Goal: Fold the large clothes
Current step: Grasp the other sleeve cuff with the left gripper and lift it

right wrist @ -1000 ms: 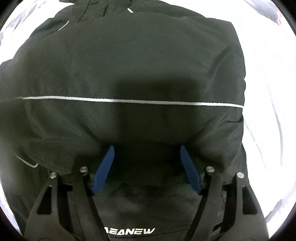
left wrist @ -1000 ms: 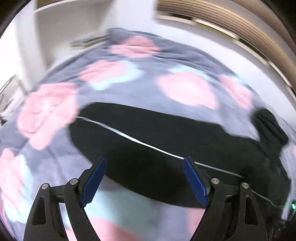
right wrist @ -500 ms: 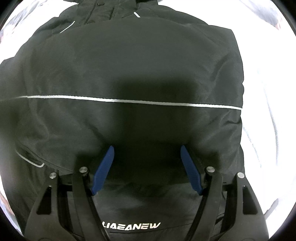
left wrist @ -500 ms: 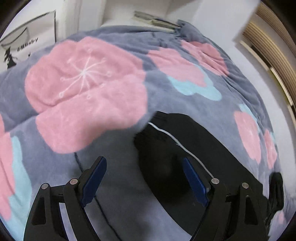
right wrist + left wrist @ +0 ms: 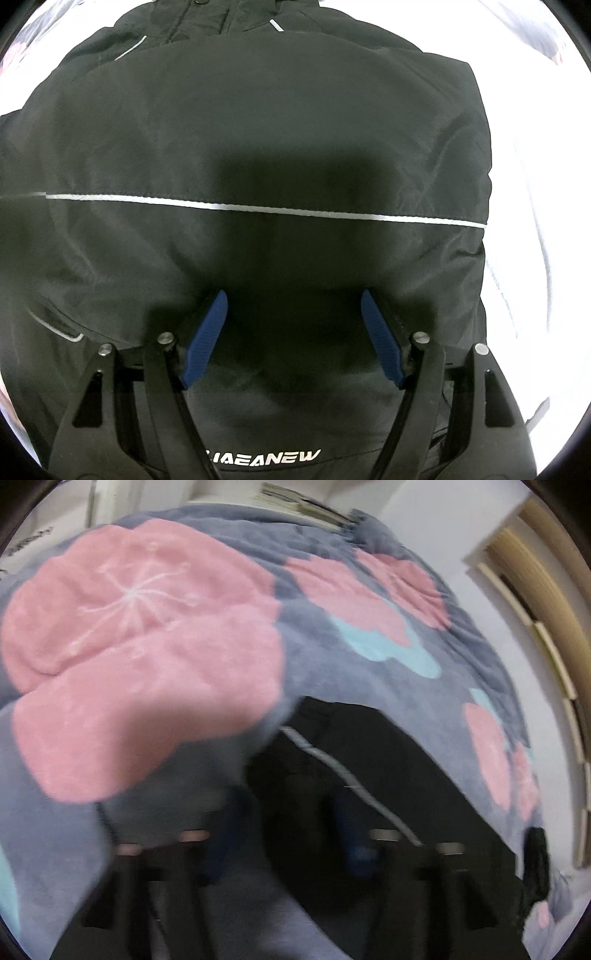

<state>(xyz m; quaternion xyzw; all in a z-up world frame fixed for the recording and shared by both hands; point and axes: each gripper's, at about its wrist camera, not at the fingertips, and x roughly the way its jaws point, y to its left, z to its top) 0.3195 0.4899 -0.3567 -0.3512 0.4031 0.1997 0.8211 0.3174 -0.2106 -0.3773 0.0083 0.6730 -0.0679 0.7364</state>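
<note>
Jacket on blanket: mid-fold. Right gripper jaws spread above jacket; left gripper blurred, jaws indeterminate. Next: grip jacket edge.

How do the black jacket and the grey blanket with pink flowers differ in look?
The black jacket is plain, smooth and slightly shiny, crossed by one thin silver stripe; the grey blanket with pink flowers is fuzzy and patterned. The blanket spreads wider, the jacket lying on it. Both are soft fabric.

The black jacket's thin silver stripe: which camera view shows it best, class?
The right wrist view: the thin silver stripe runs sharp across the black jacket. The left wrist view shows only a blurred diagonal piece.
</note>
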